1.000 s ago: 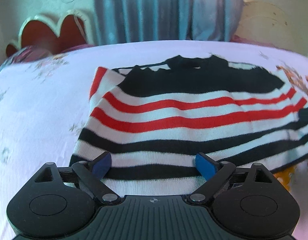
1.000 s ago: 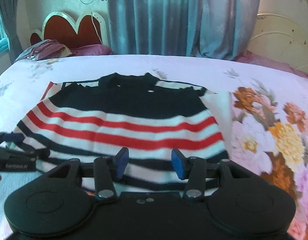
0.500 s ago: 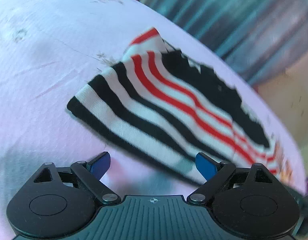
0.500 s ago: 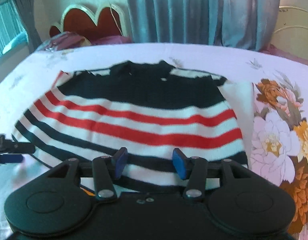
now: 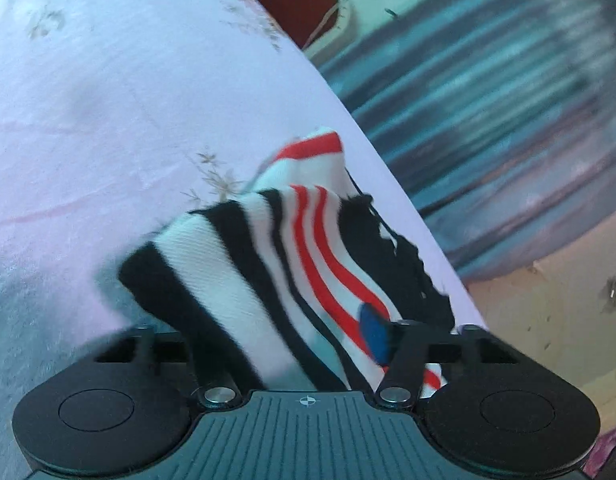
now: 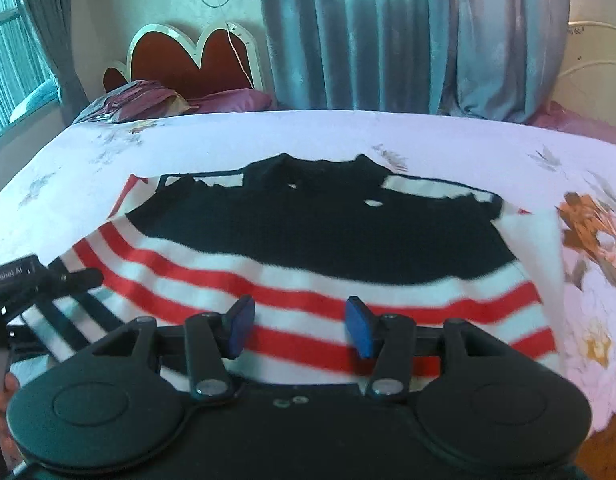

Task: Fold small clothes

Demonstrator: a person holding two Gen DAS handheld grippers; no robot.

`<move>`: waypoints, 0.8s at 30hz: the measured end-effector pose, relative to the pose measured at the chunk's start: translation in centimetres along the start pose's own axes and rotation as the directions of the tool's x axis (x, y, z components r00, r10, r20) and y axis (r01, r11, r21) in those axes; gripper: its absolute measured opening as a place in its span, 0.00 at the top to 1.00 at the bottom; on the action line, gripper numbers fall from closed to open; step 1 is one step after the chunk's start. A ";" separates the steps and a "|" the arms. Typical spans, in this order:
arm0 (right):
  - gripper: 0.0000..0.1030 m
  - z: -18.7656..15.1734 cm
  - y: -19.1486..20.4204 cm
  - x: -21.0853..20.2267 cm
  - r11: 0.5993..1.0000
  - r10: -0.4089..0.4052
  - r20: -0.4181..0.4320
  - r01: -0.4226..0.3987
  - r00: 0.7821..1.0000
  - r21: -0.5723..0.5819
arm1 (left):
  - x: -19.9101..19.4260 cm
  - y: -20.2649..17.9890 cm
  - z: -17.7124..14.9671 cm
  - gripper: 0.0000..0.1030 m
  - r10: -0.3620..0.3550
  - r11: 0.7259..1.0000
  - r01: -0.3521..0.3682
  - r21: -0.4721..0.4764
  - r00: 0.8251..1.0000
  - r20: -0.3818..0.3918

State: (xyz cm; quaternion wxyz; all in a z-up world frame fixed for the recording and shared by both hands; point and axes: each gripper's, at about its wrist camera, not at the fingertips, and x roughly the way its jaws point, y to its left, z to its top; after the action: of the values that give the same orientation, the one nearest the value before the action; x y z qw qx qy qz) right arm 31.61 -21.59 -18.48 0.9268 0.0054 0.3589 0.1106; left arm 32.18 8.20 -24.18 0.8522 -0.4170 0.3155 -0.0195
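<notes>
A striped sweater (image 6: 315,240), black on top with red, white and black bands, lies flat on the bed. In the left wrist view its lower left corner (image 5: 244,280) rises off the sheet and runs in between the jaws of my rolled left gripper (image 5: 308,336). Those jaws are closing. One blue pad (image 5: 373,332) lies on the cloth, and the cloth hides the other. The left gripper (image 6: 80,280) also shows at the sweater's left edge in the right wrist view. My right gripper (image 6: 300,324) hovers open over the red bands near the hem, with nothing between its pads.
The bed sheet (image 6: 228,140) is pale lilac with a flower print (image 6: 595,240) at the right. A red scalloped headboard (image 6: 188,64) and purple pillows (image 6: 148,100) stand at the far left, blue curtains (image 6: 387,32) behind. A person's hand (image 6: 4,392) shows at the lower left.
My left gripper rolled, dropped toward the sweater's lower left corner and narrowed around it; the corner now lifts off the sheet. The right gripper moved forward over the sweater, jaws unchanged.
</notes>
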 end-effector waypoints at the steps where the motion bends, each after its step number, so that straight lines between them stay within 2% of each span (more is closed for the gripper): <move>1: 0.53 0.0 0.3 0.4 1.000 -0.004 -0.008 0.004 1.000 -0.005 | 0.1 0.2 0.1 0.60 -0.002 1.000 0.002 -0.001 1.000 -0.002; 4: 0.51 -0.7 1.6 2.1 0.998 -0.031 -0.045 0.029 0.998 -0.049 | 0.4 0.5 0.4 0.74 -0.002 1.000 0.002 -0.003 1.000 -0.013; 6: 0.51 -1.3 2.3 2.3 0.992 -0.065 -0.028 0.061 0.998 -0.108 | 0.2 0.6 0.6 0.80 -0.003 1.000 0.003 -0.008 1.000 -0.015; 8: 0.51 -1.3 2.5 2.3 0.991 -0.074 -0.030 0.070 0.997 -0.113 | -0.1 -0.1 0.7 0.85 -0.005 1.000 0.005 0.012 1.000 -0.010; 10: 0.51 -1.3 2.7 2.4 0.988 -0.083 -0.028 0.079 0.996 -0.132 | -0.8 -1.7 0.8 0.86 -0.005 0.995 0.004 0.098 1.000 0.014; 12: 0.51 -1.4 2.8 2.3 0.988 -0.088 -0.023 0.084 0.996 -0.130 | -1.3 -4.1 0.9 0.86 -0.033 0.978 0.026 0.205 0.999 0.031; 14: 0.51 -1.2 2.5 2.1 0.992 -0.073 -0.024 0.070 0.997 -0.108 | -1.7 -6.9 1.0 0.86 -0.072 0.946 0.060 0.319 0.997 0.025; 18: 0.52 -0.5 0.2 0.1 1.000 -0.013 0.008 0.013 1.000 0.023 | -1.9 -12.9 -0.1 0.86 -0.153 0.853 0.146 0.501 0.988 -0.026; 22: 0.51 -0.3 -3.9 -3.0 0.990 -0.011 0.038 0.006 0.999 0.139 | -0.7 -18.4 -3.2 0.86 -0.210 0.747 0.242 0.619 0.970 -0.125; 24: 0.51 -0.5 -6.4 -4.7 0.980 -0.025 0.048 0.015 0.999 0.196 | 0.1 -20.3 -5.4 0.86 -0.220 0.704 0.289 0.649 0.957 -0.187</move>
State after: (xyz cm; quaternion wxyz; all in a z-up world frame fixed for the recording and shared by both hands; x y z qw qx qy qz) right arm 29.24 -28.84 -16.28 0.9316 0.0958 0.3445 0.0652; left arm 33.91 -8.77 -11.97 0.9174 -0.1209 0.2671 -0.2689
